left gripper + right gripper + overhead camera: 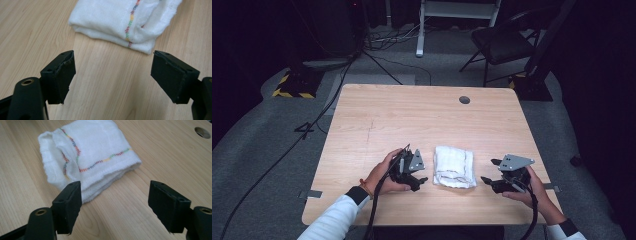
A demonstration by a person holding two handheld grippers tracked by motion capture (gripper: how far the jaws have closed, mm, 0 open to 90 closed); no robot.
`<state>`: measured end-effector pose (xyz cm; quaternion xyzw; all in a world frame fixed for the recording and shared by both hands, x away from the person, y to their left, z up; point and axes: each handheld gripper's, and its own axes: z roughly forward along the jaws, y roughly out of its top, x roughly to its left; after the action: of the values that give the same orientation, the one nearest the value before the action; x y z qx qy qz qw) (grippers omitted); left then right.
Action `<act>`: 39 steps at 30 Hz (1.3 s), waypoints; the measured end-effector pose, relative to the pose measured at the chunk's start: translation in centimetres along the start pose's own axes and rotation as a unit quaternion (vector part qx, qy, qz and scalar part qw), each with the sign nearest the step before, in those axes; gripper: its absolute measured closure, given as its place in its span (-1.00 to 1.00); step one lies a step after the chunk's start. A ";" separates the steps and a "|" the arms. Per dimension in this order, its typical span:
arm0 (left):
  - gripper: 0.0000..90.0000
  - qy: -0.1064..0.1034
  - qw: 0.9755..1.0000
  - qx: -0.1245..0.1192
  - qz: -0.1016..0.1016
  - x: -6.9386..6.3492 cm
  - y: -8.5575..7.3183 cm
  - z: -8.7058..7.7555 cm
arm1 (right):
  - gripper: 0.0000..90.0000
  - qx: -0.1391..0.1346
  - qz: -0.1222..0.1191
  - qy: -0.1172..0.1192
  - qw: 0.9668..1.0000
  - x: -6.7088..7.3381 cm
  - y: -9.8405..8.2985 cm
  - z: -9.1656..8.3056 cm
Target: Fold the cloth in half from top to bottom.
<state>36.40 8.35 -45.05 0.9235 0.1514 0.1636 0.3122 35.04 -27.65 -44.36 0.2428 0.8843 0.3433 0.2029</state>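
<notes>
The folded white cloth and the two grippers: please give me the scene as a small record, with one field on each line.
thing in hand: folded white cloth with a line of coloured stitching
cloth place: flat on the wooden table, between the two grippers
cloth contact: touched by neither gripper
left gripper: jaws open, nothing between them, pointing at the cloth
right gripper: jaws open, nothing between them, cloth just ahead
hands: one holds each gripper near the table's near edge
table hole: round, near the far edge
</notes>
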 end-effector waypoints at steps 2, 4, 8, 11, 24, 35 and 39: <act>-0.55 0.005 1.000 0.001 -0.005 0.1 -0.5 -0.3 | -0.39 0.001 0.002 -0.008 1.000 -0.2 -0.4 -0.3; -0.55 0.012 1.000 0.004 -0.007 0.1 -1.0 -0.6 | -0.40 0.003 0.008 -0.014 1.000 -0.4 -0.7 -0.5; -0.55 0.023 1.000 0.006 -0.011 0.3 -1.8 -1.1 | -0.39 0.005 0.016 -0.023 1.000 -0.8 -1.4 -1.0; -0.55 0.028 0.999 0.009 -0.018 0.5 -2.4 -1.5 | -0.40 0.006 0.022 -0.030 0.999 -1.1 -2.0 -1.4; -0.55 0.064 0.996 0.021 -0.056 1.5 -6.4 -3.4 | -0.39 0.024 0.055 -0.059 0.996 -2.4 -4.9 -2.4; -0.56 0.065 0.993 0.016 -0.099 2.0 -9.6 -4.3 | -0.42 0.040 0.098 -0.076 0.992 -3.7 -7.8 -2.9; -0.57 0.065 0.992 0.016 -0.108 2.2 -10.4 -4.3 | -0.42 0.036 0.113 -0.080 0.990 -4.1 -8.9 -3.3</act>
<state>34.77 19.36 -47.86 0.8939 0.2727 0.1865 0.3030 33.99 -37.40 -47.62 0.3750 0.8437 0.3116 0.2244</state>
